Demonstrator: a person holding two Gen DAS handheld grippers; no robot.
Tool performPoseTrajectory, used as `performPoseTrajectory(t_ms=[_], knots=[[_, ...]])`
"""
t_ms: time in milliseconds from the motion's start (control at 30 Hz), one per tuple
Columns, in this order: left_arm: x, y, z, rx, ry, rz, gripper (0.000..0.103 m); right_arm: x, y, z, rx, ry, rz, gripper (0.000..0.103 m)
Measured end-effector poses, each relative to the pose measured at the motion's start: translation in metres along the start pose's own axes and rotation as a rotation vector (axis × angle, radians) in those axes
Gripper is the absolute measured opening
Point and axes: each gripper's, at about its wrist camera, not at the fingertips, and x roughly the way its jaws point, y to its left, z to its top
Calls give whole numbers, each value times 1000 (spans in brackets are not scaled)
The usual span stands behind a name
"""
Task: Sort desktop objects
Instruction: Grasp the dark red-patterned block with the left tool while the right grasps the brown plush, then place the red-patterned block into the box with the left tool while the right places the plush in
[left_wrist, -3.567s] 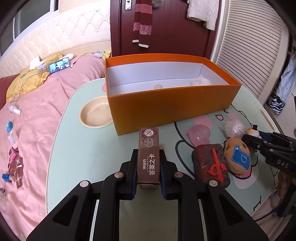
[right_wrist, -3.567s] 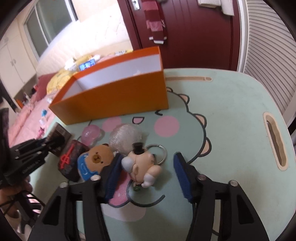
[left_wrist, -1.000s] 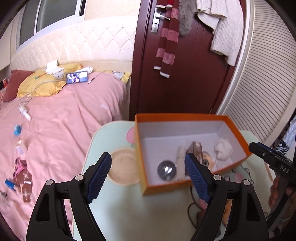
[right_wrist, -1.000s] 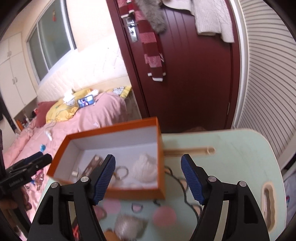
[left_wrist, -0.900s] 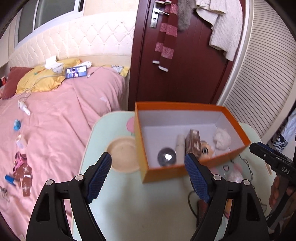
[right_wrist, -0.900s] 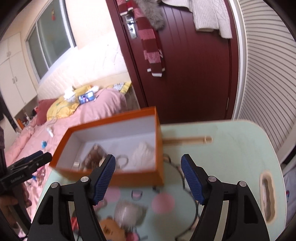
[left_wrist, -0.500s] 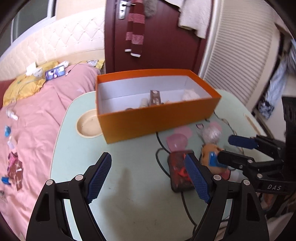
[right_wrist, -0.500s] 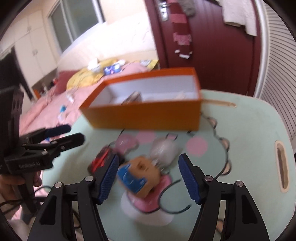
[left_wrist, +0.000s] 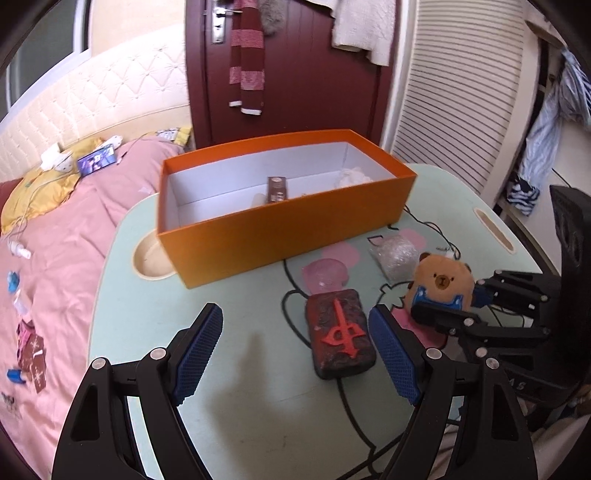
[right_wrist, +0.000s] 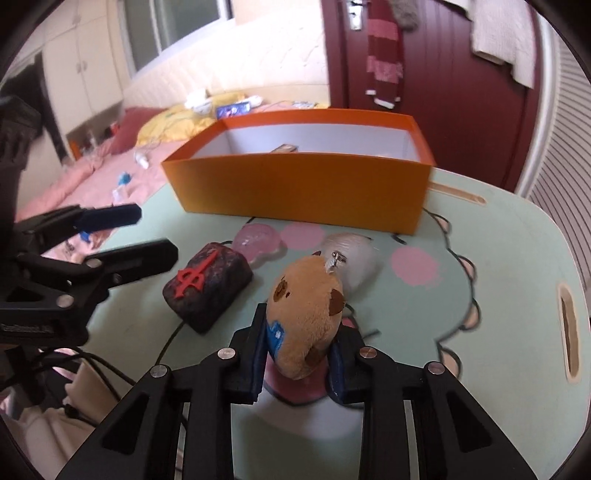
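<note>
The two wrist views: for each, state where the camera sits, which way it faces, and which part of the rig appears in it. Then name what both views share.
Left wrist view: sits behind the open left gripper, facing across the table toward the orange box and the door; the right gripper shows at right.
Right wrist view: sits behind the right gripper, shut on the bear plush, facing the box; the left gripper enters at left.
Shared: orange box, dark block with the red symbol, bear plush, table.

A soft brown bear toy in blue stands up, squeezed from both sides. A dark block with a red mark lies flat beside it. The orange box sits behind
</note>
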Motion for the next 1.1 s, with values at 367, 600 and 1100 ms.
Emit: performPoseTrajectory(t_ms=[367, 600, 1100], knots=[[45, -24, 0, 94, 142, -21, 40, -15, -41, -2, 159, -3, -38, 27], [20, -14, 8, 42, 61, -23, 41, -24, -36, 12, 137, -52, -29, 27], [5, 40, 70, -87, -49, 21, 41, -22, -32, 79, 98, -157, 17, 27]])
